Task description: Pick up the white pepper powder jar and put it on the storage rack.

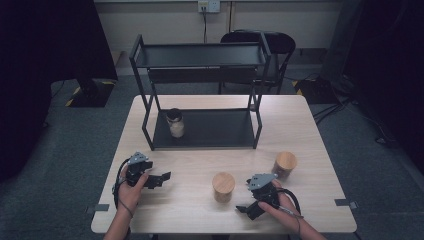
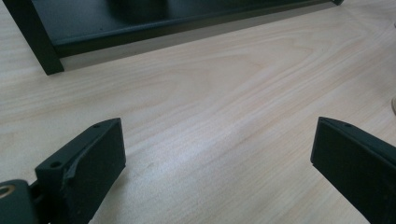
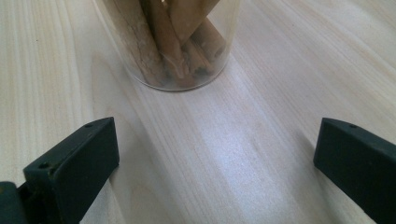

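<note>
Reaching for jar w/ bark sticks (image 3: 175,42): right gripper (image 3: 215,172) sat low on desk (image 1: 310,150) near front edge, jaws spread wide, nothing betw. them; jar stood just ahead of them, apart, slightly left of their centre line.

- Item 1, same jar in high view (image 1: 223,186): wooden lid, front-centre of desk, just beside right gripper (image 1: 250,202). Glass wall, round; judged slippery.
- Step advice: slide fwd level w/ desk, shift a bit left so jar centres betw. jaws, close on lower-mid body, not lid. Squeeze slow; lift straight.
- Item 2, left gripper (image 2: 217,172): jaws also wide apart, empty, over bare wood near front-left corner; in high view (image 1: 157,179) pointed toward desk centre.
- Item 3, second jar (image 1: 285,165): wooden lid, toward right edge, near the first but apart. Could get bumped by the right hand (image 1: 280,210) if its elbow swings out.
- Item 4, black two-tier rack (image 1: 200,55): back half of desk. Lower shelf held dark-lidded jar (image 1: 175,123) at its left end; rest of shelf free.
- Obstacles: rack posts at front corners; approach shelf from front, betw. posts.
- Chair (image 1: 272,42) behind desk, not in the way.
</note>
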Demonstrator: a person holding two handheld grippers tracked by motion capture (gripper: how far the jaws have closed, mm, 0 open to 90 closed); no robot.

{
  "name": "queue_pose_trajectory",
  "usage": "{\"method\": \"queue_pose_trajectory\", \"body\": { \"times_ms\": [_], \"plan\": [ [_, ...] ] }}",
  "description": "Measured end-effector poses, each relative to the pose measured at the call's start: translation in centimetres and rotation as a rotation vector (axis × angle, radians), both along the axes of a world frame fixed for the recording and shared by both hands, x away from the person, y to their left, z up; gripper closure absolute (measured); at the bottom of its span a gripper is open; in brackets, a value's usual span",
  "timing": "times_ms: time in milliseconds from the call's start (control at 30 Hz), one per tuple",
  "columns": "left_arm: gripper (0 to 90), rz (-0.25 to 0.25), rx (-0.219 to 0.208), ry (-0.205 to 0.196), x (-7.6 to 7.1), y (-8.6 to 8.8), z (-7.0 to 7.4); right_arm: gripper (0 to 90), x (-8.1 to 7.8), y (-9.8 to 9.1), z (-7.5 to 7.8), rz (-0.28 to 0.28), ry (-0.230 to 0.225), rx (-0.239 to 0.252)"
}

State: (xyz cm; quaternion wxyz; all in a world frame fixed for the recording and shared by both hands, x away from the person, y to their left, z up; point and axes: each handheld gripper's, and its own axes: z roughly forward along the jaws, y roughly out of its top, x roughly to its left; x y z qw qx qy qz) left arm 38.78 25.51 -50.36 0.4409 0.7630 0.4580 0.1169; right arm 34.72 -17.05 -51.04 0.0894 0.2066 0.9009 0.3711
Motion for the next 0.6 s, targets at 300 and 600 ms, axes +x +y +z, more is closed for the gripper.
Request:
{"method": "queue_pose_trajectory", "body": {
  "times_ms": [300, 600],
  "plan": [
    [2.8, -0.007, 0.002, 0.002, -0.26, -0.04, -0.09, 0.0, 0.00, 0.00, 0.00, 0.000, 0.000, 0.000],
    [2.8, -0.010, -0.001, 0.001, -0.55, 0.15, -0.13, 0.0, 0.00, 0.00, 0.00, 0.000, 0.000, 0.000]
  ]
}}
